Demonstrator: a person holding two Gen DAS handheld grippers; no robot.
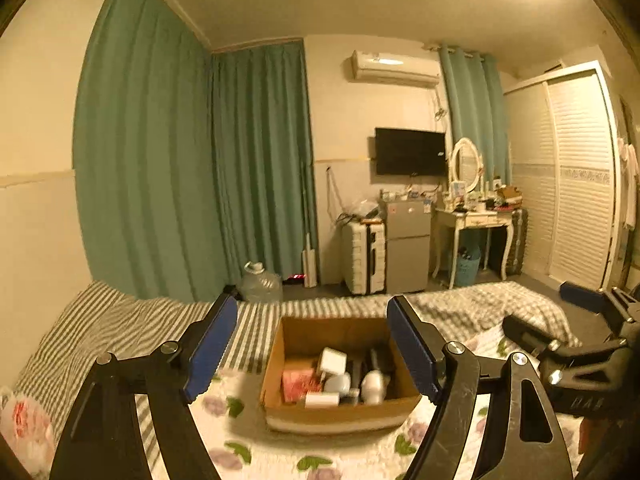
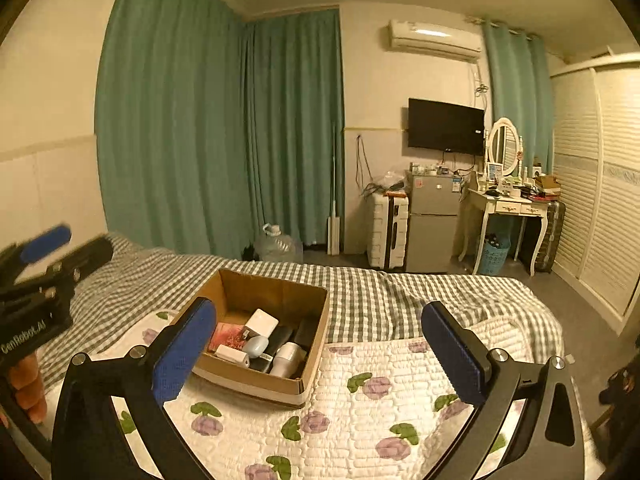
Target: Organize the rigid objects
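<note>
An open cardboard box (image 1: 288,344) stands on the bed and also shows in the right wrist view (image 2: 312,340). It holds several rigid items: a white square block (image 1: 333,361), a pink packet (image 1: 298,383), white bottles (image 1: 374,385) and dark objects. My left gripper (image 1: 316,348) is open and empty, held above the box's near side. My right gripper (image 2: 320,356) is open and empty, to the right of the box. Each gripper shows at the edge of the other's view: the right gripper (image 1: 560,320) and the left gripper (image 2: 60,248).
The bed has a checked sheet (image 2: 400,296) and a floral quilt (image 2: 360,420). A plastic bag (image 1: 24,424) lies at the bed's left. Beyond the bed stand a water jug (image 2: 278,246), a suitcase (image 2: 386,232), a small fridge (image 2: 434,220) and a dressing table (image 2: 508,208).
</note>
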